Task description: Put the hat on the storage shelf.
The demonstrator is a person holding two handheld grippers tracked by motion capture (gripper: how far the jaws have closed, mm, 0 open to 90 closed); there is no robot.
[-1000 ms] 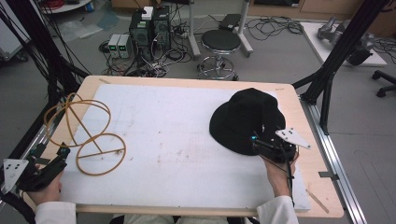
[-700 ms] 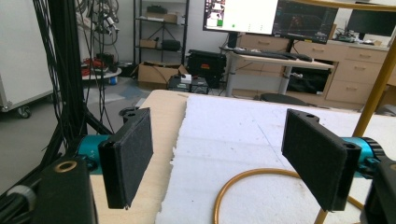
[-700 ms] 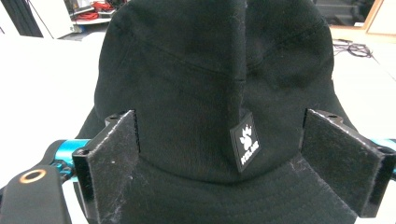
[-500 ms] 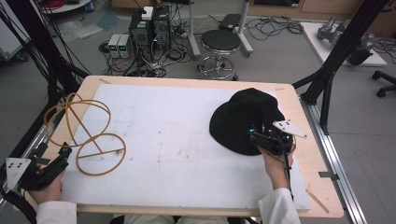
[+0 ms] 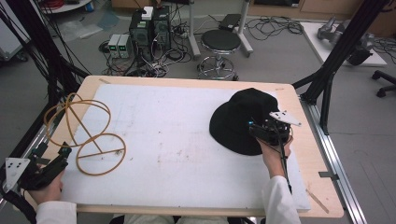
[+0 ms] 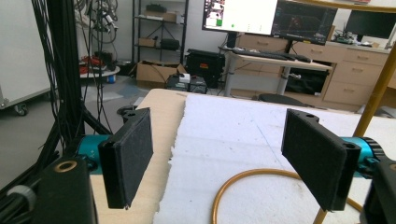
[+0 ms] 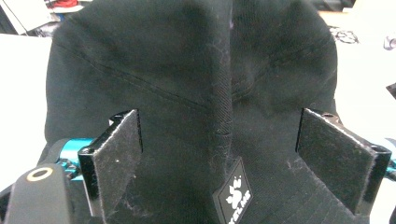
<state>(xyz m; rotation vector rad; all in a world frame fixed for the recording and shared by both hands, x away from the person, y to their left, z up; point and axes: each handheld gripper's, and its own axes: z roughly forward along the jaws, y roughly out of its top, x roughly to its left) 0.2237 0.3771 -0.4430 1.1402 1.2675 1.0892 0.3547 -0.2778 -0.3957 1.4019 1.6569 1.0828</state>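
Now the right tool (image 5: 256,129) sits a little farther up and left over the black hat (image 5: 240,119) than a second ago, its jaws spread wide on either side of the crown seam in the right gripper view, gripping nothing. The hat lies at right of centre in the high view, on the white foam sheet (image 5: 177,140) that covers the wooden surface (image 5: 303,140); its right brim lies close to the sheet's right edge, and the bare wood strip beyond it is narrow. A small logo tag (image 7: 232,192) on the hat shows between the jaws. The left tool (image 5: 55,161) has barely shifted: it rests at the lower left corner of the high view, jaws released and apart, just beside the flat ring of the yellow wire frame (image 5: 88,135). That frame stands at the left edge of the sheet, its upper loops leaning past the surface's left rim. Between frame and hat the sheet's whole middle lies open, with free room toward the near edge too.
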